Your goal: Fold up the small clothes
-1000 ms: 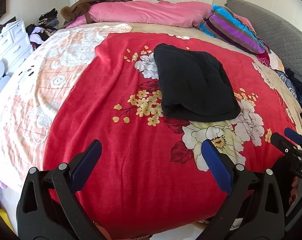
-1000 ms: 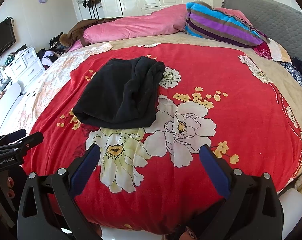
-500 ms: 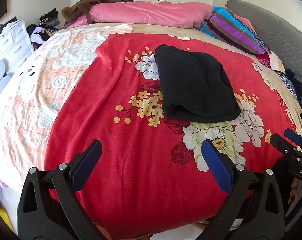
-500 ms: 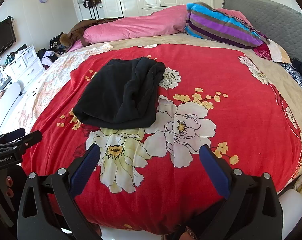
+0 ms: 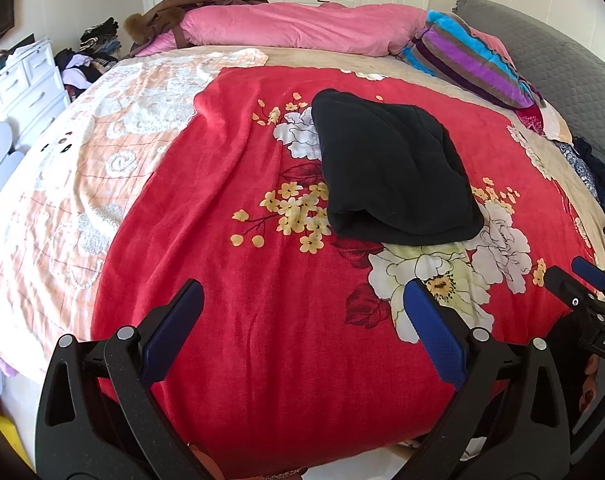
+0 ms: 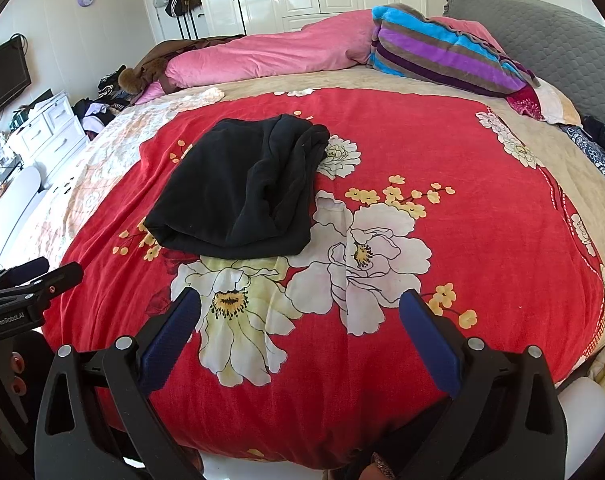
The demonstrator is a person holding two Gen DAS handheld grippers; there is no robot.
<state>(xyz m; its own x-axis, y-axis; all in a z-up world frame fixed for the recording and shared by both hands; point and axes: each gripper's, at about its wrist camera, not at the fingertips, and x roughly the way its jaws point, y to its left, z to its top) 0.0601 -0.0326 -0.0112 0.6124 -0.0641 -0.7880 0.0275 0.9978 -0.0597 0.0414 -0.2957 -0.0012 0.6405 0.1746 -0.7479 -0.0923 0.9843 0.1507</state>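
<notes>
A black garment [image 5: 394, 168] [image 6: 246, 188] lies folded into a thick pad on the red flowered blanket [image 5: 242, 200] [image 6: 482, 220], toward the middle of the bed. My left gripper [image 5: 302, 312] hangs open over the blanket's near edge, well short of the garment, nothing between its blue pads. My right gripper [image 6: 300, 314] is open too, over the big white flower in front of the garment and empty. Each gripper shows at the edge of the other's view: the right gripper [image 5: 582, 280] and the left gripper [image 6: 34, 276].
A pink quilt [image 5: 302, 32] and a striped pillow [image 6: 442, 52] lie along the far side. A grey headboard cushion [image 6: 550, 40] is on the right. A white dresser [image 5: 22, 80] and piled clothes [image 5: 86, 64] stand left of the bed.
Both views have shifted only slightly; the garment lies as before and both grippers stay open and empty.
</notes>
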